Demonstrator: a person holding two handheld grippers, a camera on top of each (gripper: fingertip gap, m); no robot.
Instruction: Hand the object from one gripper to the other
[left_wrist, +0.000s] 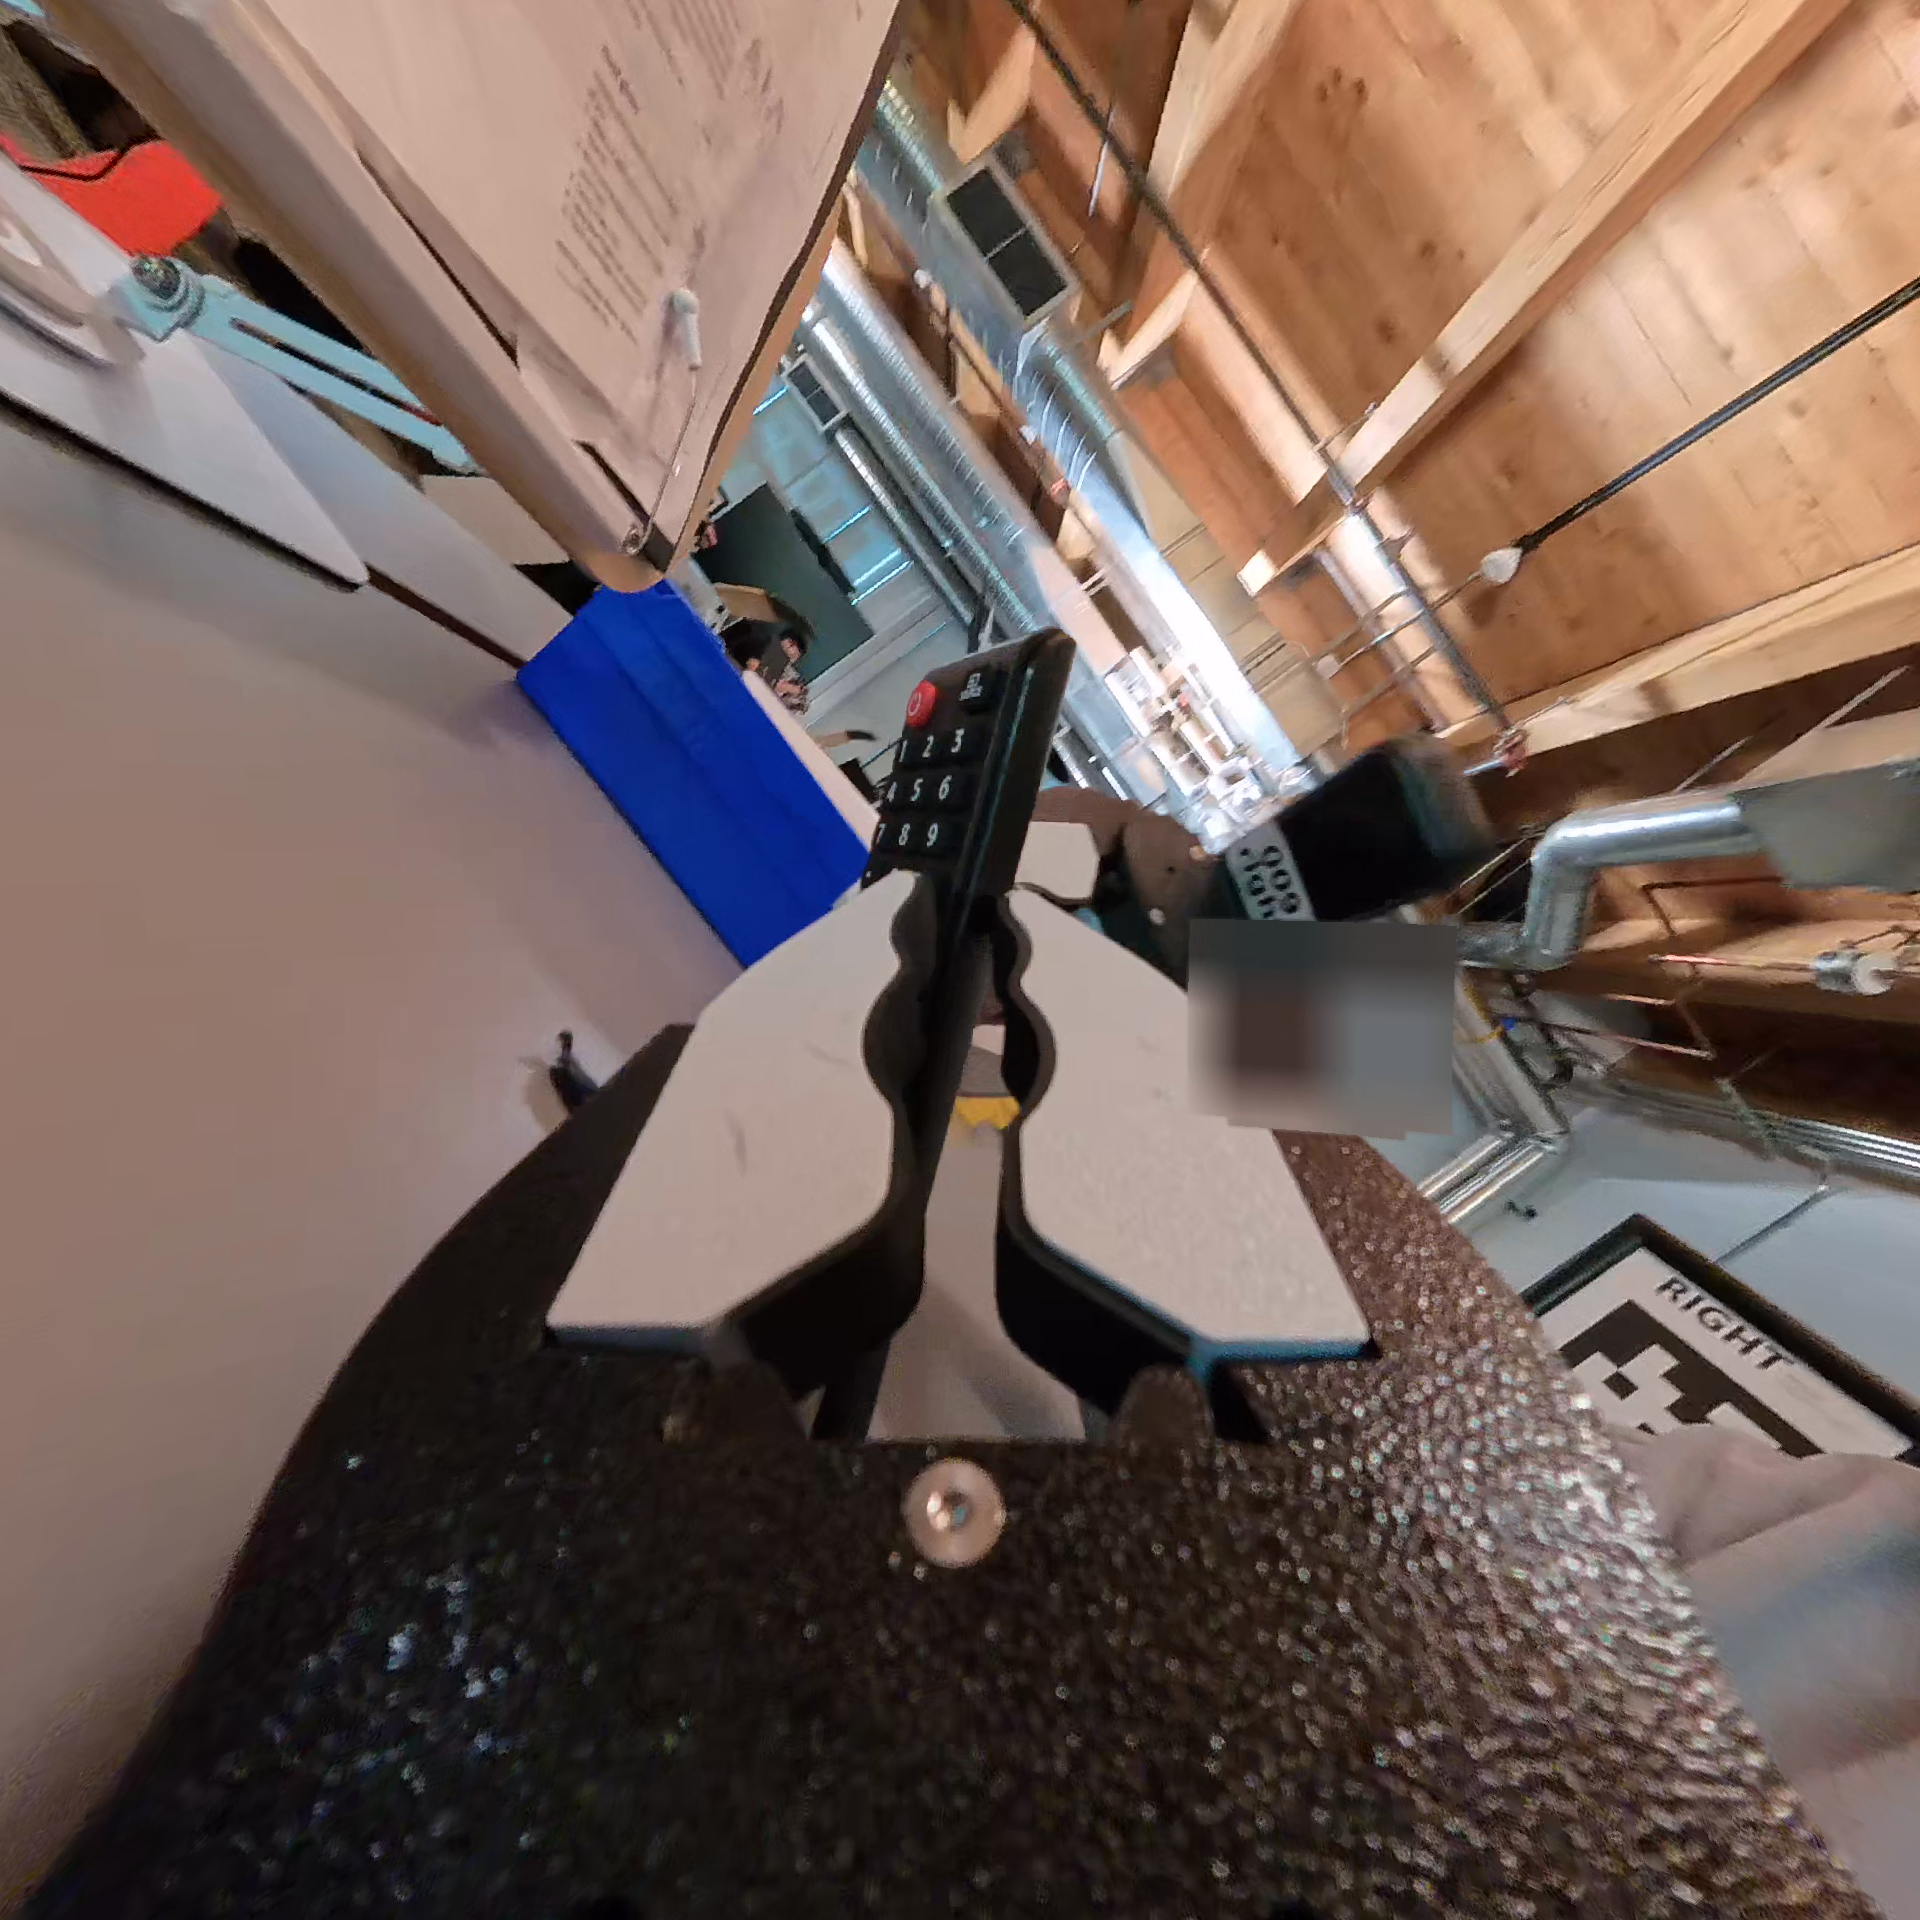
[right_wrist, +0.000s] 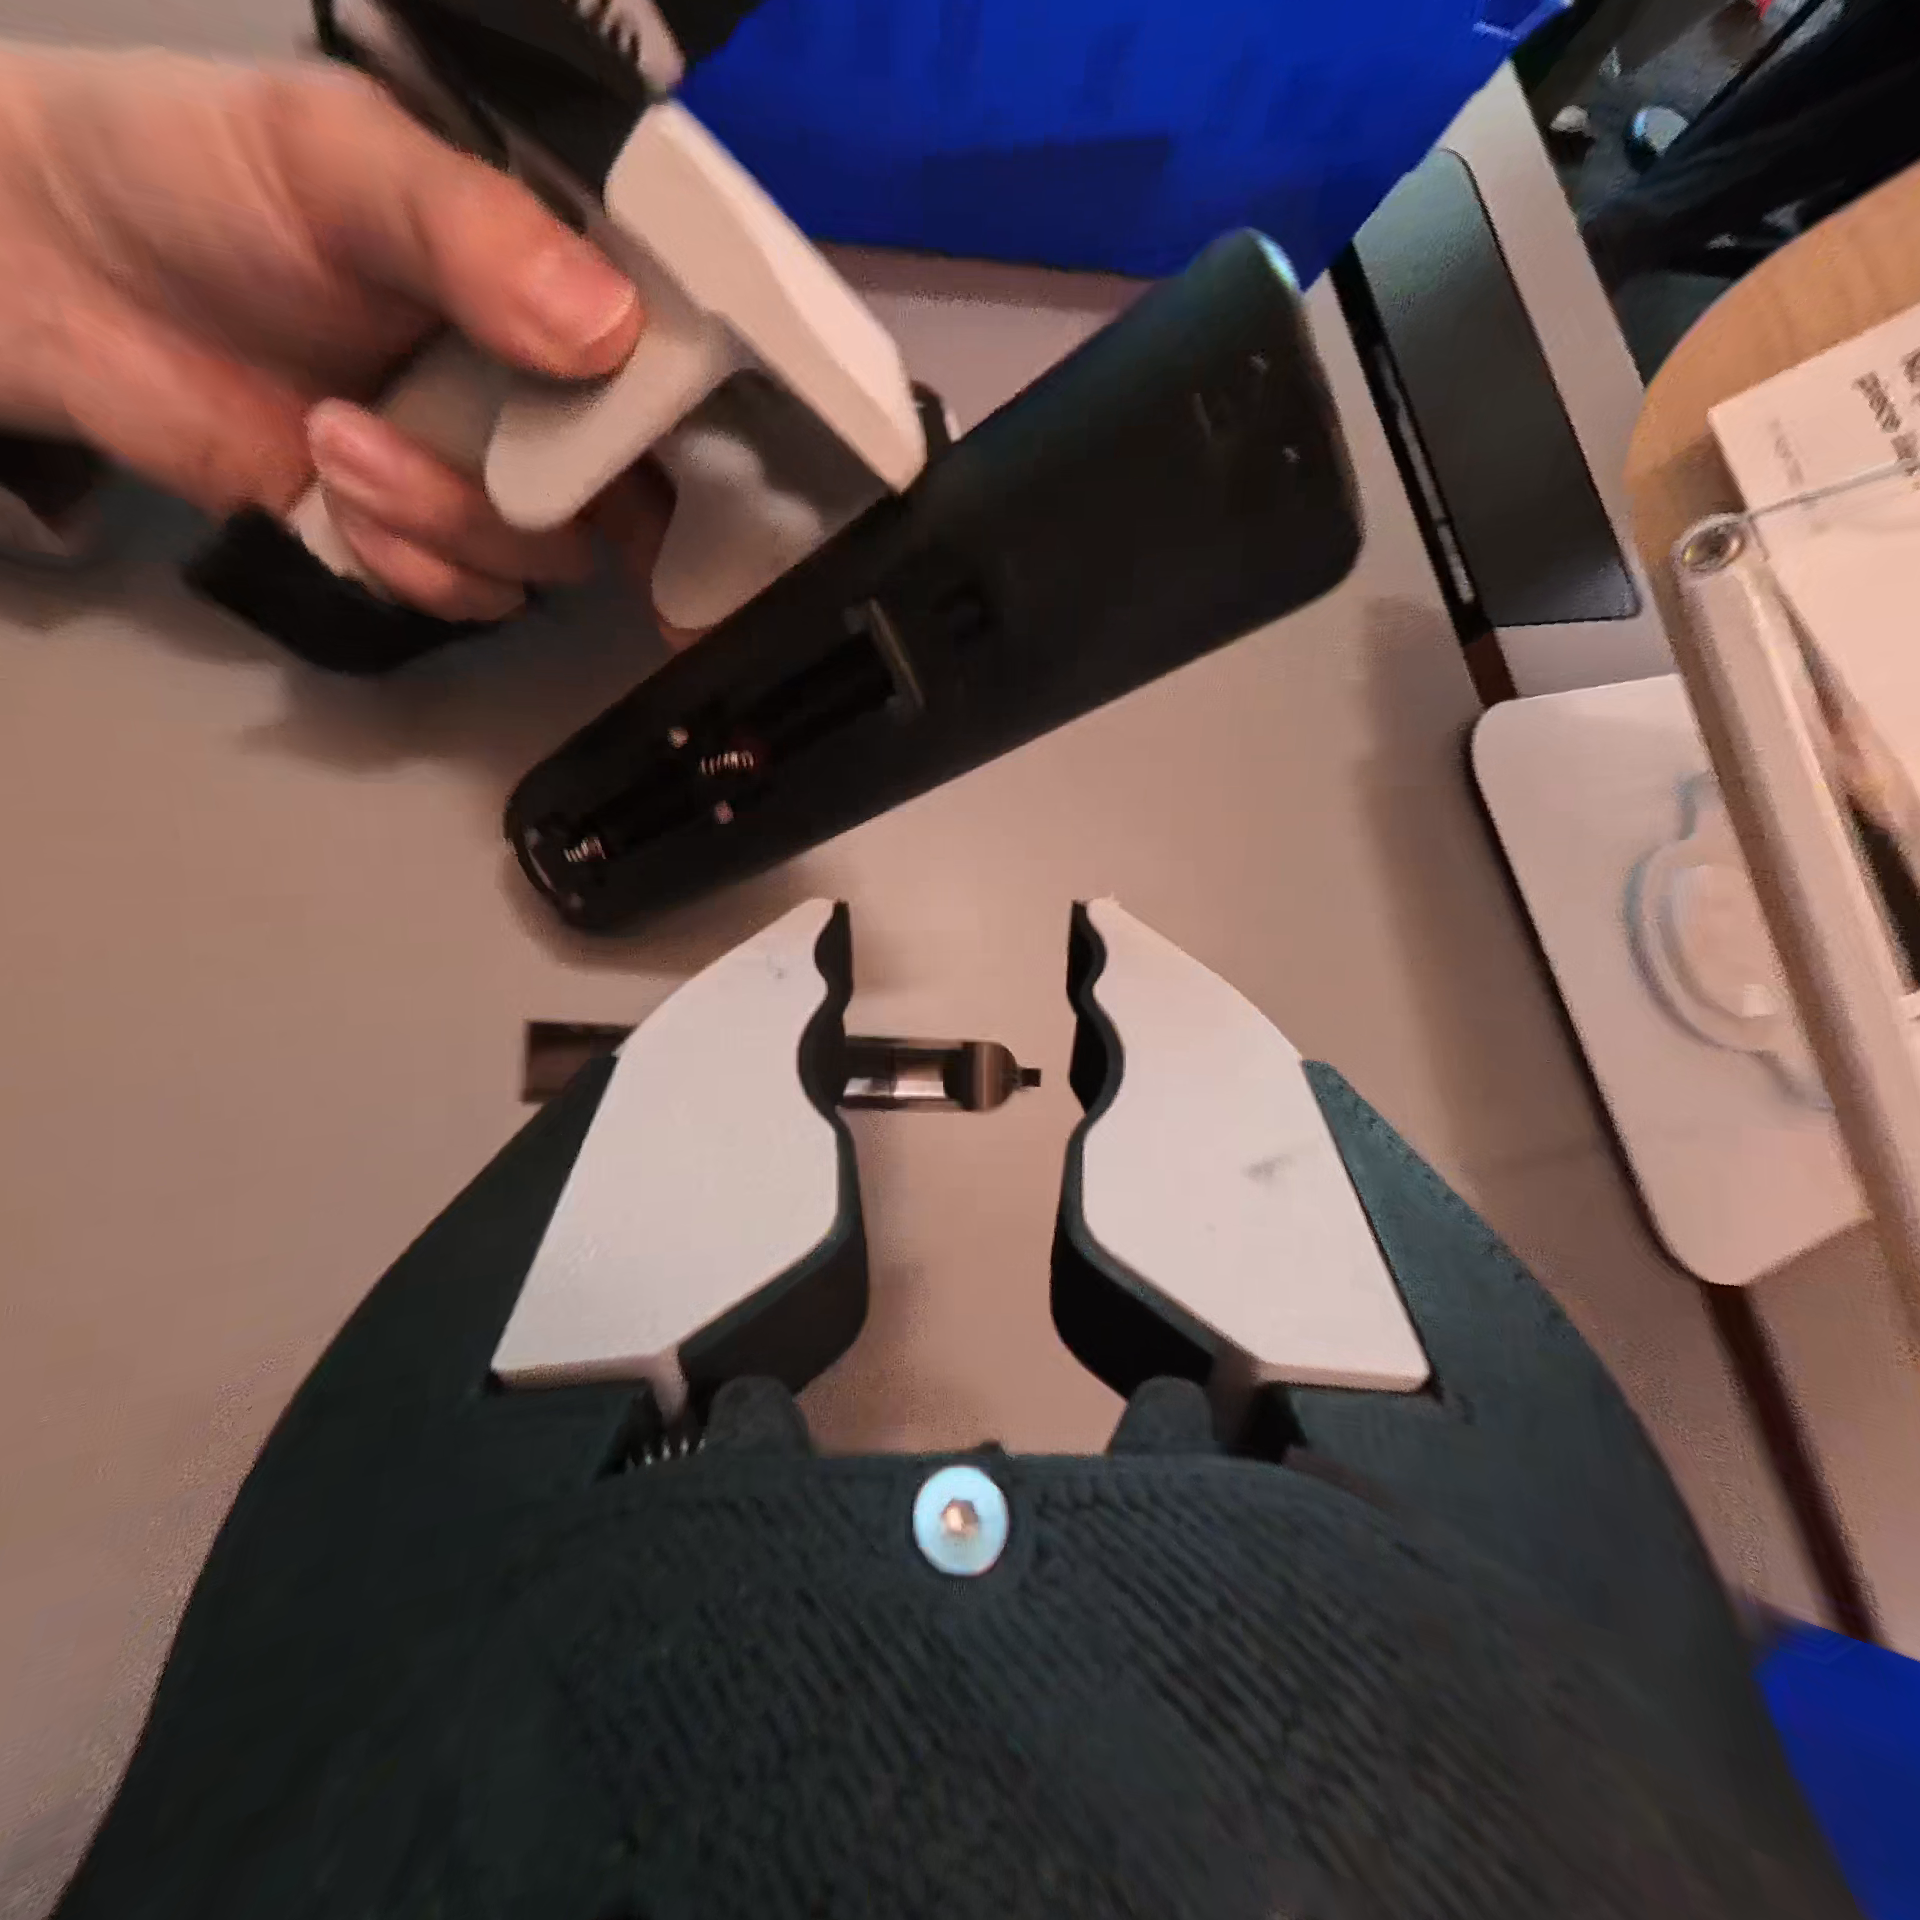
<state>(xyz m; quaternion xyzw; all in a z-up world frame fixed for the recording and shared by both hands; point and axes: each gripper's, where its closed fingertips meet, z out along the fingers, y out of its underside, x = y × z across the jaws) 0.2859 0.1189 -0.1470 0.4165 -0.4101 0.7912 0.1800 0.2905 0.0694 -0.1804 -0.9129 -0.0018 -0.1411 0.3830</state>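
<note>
A black remote control (left_wrist: 961, 774) with a red button and number keys is clamped between my left gripper (left_wrist: 956, 914), edge-on and tilted up above the table. In the right wrist view the same remote (right_wrist: 987, 582) shows its back, with the battery bay uncovered. The left gripper (right_wrist: 790, 447), held by a hand (right_wrist: 260, 312), grips it near the middle. My right gripper (right_wrist: 956, 935) is open and empty just below the remote's battery end, not touching it.
A small dark cylindrical part (right_wrist: 935, 1070) lies on the beige table (right_wrist: 260, 1039) between my right fingers. A blue bin (right_wrist: 987, 114) stands at the far side, also in the left wrist view (left_wrist: 686, 790). A white flat pad (right_wrist: 1662, 987) and a wooden board with papers (right_wrist: 1787, 436) are at the right.
</note>
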